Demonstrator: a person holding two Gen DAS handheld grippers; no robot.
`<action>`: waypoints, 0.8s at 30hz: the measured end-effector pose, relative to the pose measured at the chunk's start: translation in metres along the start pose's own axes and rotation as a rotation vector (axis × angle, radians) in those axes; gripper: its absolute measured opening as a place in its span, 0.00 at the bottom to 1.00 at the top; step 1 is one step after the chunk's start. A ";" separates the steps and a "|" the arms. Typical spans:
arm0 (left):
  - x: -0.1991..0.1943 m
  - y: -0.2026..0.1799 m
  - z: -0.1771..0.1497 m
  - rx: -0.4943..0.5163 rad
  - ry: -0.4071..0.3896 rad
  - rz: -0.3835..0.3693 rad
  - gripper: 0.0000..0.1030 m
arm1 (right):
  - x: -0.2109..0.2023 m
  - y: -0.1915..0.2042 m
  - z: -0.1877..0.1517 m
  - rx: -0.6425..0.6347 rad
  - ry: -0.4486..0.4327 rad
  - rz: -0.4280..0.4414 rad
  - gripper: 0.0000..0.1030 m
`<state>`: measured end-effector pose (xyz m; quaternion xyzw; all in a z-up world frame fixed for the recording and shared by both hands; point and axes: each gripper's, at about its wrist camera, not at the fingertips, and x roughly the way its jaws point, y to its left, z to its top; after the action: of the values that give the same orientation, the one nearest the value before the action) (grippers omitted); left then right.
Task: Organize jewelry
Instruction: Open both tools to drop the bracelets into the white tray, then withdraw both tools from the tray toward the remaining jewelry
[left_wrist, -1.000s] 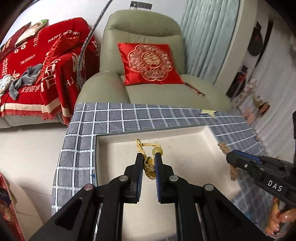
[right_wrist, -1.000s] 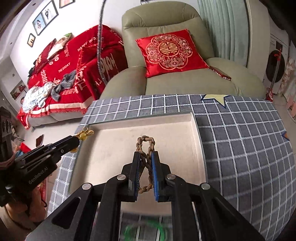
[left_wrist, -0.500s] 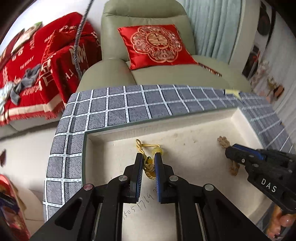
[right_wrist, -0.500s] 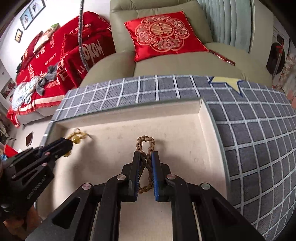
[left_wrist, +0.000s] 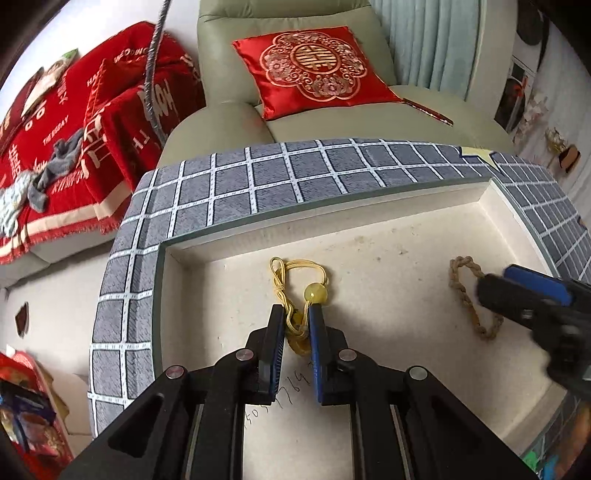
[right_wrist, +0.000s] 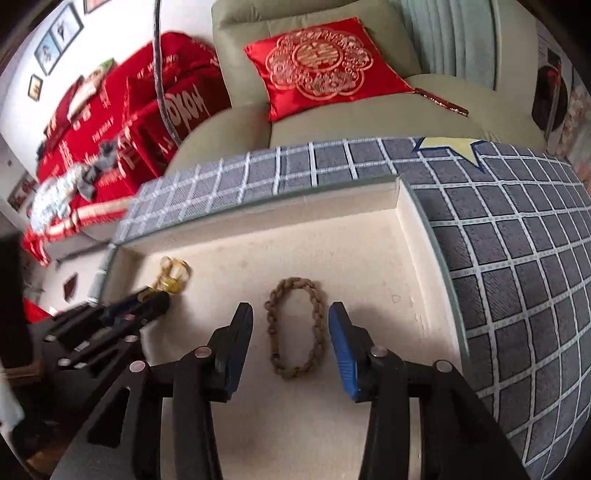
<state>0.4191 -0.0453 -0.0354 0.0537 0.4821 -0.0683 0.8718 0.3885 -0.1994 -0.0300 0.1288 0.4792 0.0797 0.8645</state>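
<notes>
Since both pieces are light, limp loops, they suit a pinch across the strands. Left claw (left_wrist: 297, 321) grips the yellow cord (left_wrist: 291, 288), its bead lying on the tray (left_wrist: 406, 295). Right claw (right_wrist: 290, 325) gapes around the brown bracelet (right_wrist: 293, 328), flat on the tray's matte floor. Checked cloth (right_wrist: 517, 240) surrounds it; an armchair (left_wrist: 332, 122) stands behind.
</notes>
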 end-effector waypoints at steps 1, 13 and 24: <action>0.000 0.002 0.000 -0.010 -0.001 0.000 0.27 | -0.005 0.000 0.000 0.007 -0.007 0.007 0.46; -0.022 0.012 -0.002 -0.043 -0.038 -0.036 0.35 | -0.059 0.005 -0.015 0.044 -0.075 0.021 0.53; -0.094 0.022 -0.024 -0.056 -0.193 -0.032 1.00 | -0.112 0.015 -0.047 0.058 -0.121 0.028 0.77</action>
<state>0.3530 -0.0136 0.0324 0.0148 0.3983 -0.0735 0.9142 0.2887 -0.2077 0.0413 0.1650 0.4261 0.0702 0.8867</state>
